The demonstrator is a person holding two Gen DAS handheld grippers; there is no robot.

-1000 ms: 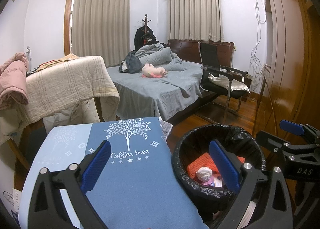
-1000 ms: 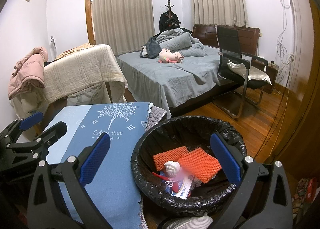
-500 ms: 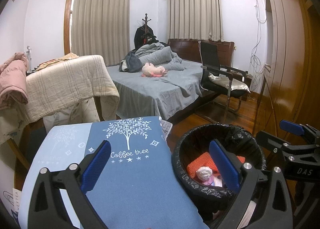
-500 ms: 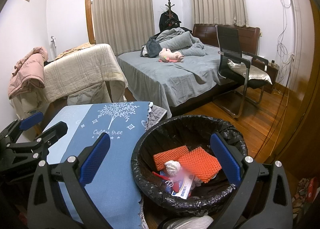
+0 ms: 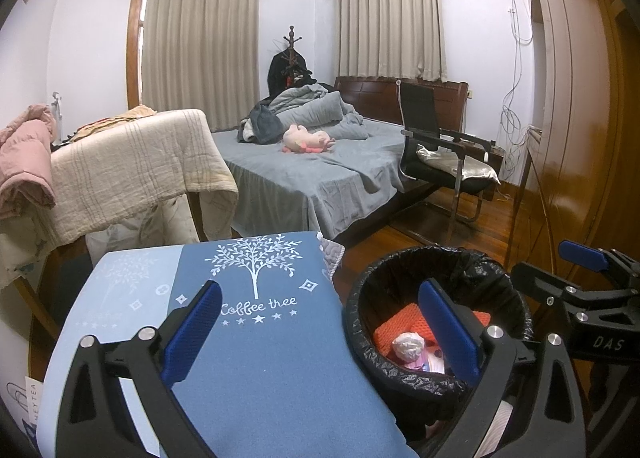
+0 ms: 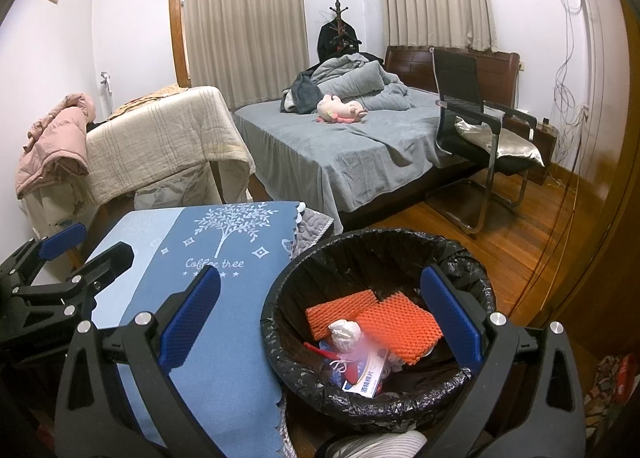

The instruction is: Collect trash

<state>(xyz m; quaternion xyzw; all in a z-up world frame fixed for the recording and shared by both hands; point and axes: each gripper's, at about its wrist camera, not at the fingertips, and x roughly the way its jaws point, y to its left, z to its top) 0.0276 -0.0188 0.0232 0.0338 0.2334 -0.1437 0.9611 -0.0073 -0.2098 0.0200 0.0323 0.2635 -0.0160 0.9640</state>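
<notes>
Black claw (image 6: 320,322), blue ribbed pads (image 6: 188,320), silver screws

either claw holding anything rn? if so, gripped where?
Nothing held. Left claw and right claw are both open and empty; the trash lies in the bin.

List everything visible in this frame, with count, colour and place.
trash bin: 1, black liner, floor right of table
foam pieces: 2, orange, in bin
crumpled tissue: 1, white, in bin
small box: 1, white and blue, in bin
tablecloth: 1, blue, "Coffee tree" print, on table
bed: 1, grey cover, centre
plush toy: 1, pink, on bed
chair: 1, black, beside bed
coat rack: 1, dark, corner
jacket: 1, pink, far left
left gripper: open, empty
right gripper: open, empty
</notes>
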